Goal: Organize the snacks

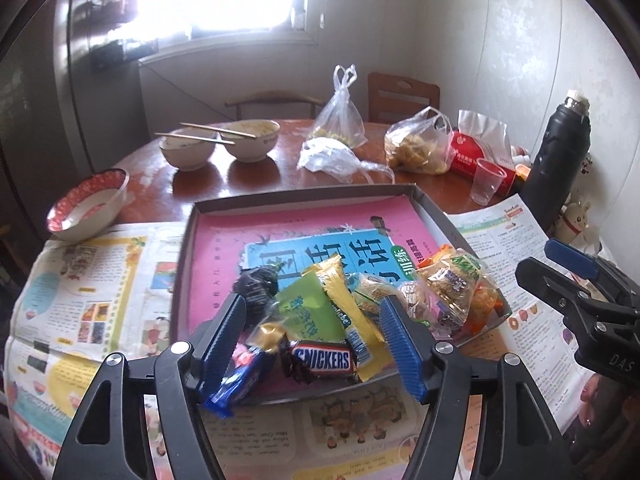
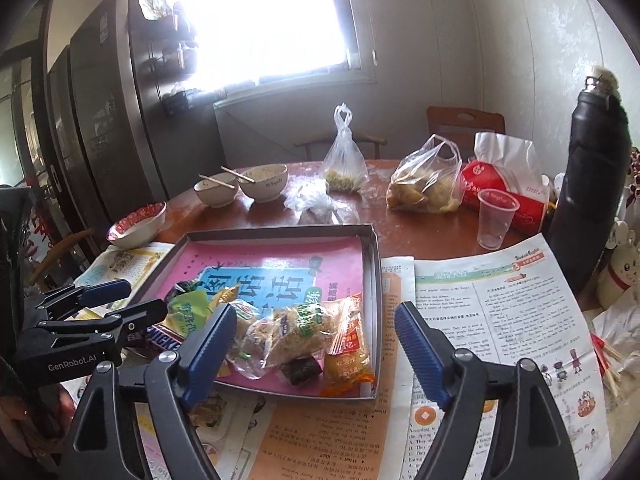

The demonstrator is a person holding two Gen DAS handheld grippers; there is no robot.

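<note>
Across the left wrist view, start at the lower left: your left gripper (image 1: 312, 332) has its jaws apart with nothing clamped between the blue pads. The snacks sit heaped in the near corner of the grey tray (image 1: 304, 196), which is lined with a pink book cover (image 1: 248, 240). Lowest left, a blue-wrapped bar (image 1: 236, 380) hangs over the tray's near rim, so treat it as the loosest piece. Just right of it lies the Snickers bar (image 1: 322, 358), with a green packet (image 1: 308, 308) and a yellow packet (image 1: 340, 292) overlapping above it. Pick one wrapper at a time and close on its middle, not a crimped end, or it will likely slip or drag its neighbours along.

Further right, clear-wrapped cakes (image 1: 452, 284) and an orange packet (image 1: 484, 300) crowd the tray's right edge. In the right wrist view your right gripper (image 2: 316, 340) is likewise spread wide and holds nothing; one pad hangs over the cakes, the other over the newspaper (image 2: 500, 312) outside the tray.

The upper two thirds of the tray is bare, so spread items there by kind. Keep the two grippers apart: they sit close at the heap. At the far right of both views, mind the plastic cup (image 2: 496, 216) and the dark flask (image 2: 592, 168).
</note>
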